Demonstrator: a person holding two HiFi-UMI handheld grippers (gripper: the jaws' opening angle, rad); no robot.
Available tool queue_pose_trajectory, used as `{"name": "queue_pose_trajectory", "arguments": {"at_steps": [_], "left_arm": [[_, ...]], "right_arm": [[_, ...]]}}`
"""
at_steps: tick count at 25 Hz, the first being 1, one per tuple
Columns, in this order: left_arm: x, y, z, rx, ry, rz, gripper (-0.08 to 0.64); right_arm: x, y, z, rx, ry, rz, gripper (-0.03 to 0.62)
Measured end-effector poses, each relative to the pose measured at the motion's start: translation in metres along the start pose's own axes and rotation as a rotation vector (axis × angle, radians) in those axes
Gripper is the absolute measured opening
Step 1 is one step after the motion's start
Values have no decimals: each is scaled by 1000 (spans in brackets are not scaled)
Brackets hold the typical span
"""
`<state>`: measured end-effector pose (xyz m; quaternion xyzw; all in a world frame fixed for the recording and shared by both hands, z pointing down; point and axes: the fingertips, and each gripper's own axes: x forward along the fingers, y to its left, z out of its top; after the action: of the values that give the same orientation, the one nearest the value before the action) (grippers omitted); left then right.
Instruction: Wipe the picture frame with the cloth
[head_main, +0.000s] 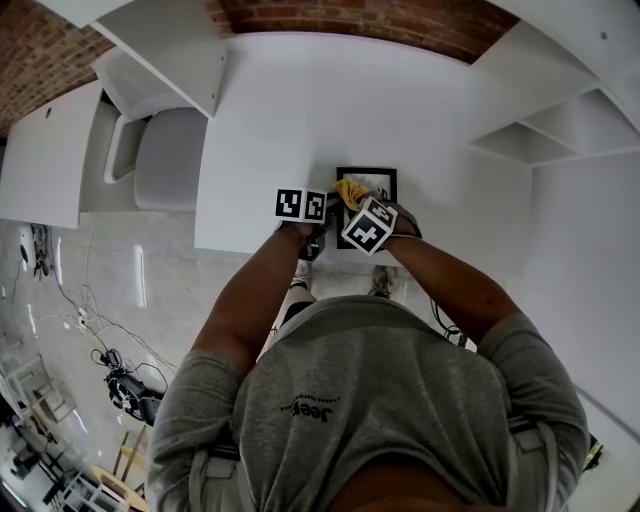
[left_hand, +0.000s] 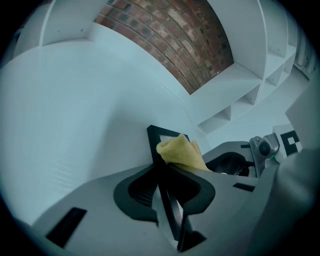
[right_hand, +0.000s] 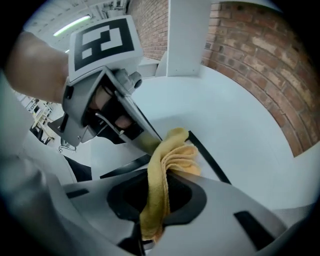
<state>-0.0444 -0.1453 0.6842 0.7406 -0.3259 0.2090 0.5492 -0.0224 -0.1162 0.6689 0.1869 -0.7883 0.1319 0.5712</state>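
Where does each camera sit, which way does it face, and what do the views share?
Head view: on the person's head, facing steeply down; shoulders, both forearms, white table.
Left gripper view: on the left gripper, looking along jaws clamped on the picture frame.
Right gripper view: on the right gripper, along jaws holding the yellow cloth.
Shared: frame and cloth in all three; each gripper view shows the other gripper.

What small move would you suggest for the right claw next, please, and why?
I would probably drag the right claw so the cloth sweeps across the frame. The cloth, pinched in that claw, sits bunched near one corner, and the left claw clamps the frame's edge, so it should hold steady.
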Motion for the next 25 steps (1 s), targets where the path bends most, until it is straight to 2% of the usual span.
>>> {"name": "queue_pose_trajectory", "arguments": {"at_steps": [3,8,16,22,25], "left_arm": [[0,0,1,-3,-2,-1,84],[-1,1,0,-6,0,0,84],[0,2,-1,-11,-4,3,83],[0,2,-1,-16,-8,3,83],[0,2,0,-17,-10,4,83]], "right_arm": [[-3,14,-5,-27,-14,3,60],[0,36,-9,-238,3,-8,60],[-1,61,-21,-485,71,16,60],[-3,85,-34,-717,153,9,60],[-5,90,-37,-782,169,-4,60]]}}
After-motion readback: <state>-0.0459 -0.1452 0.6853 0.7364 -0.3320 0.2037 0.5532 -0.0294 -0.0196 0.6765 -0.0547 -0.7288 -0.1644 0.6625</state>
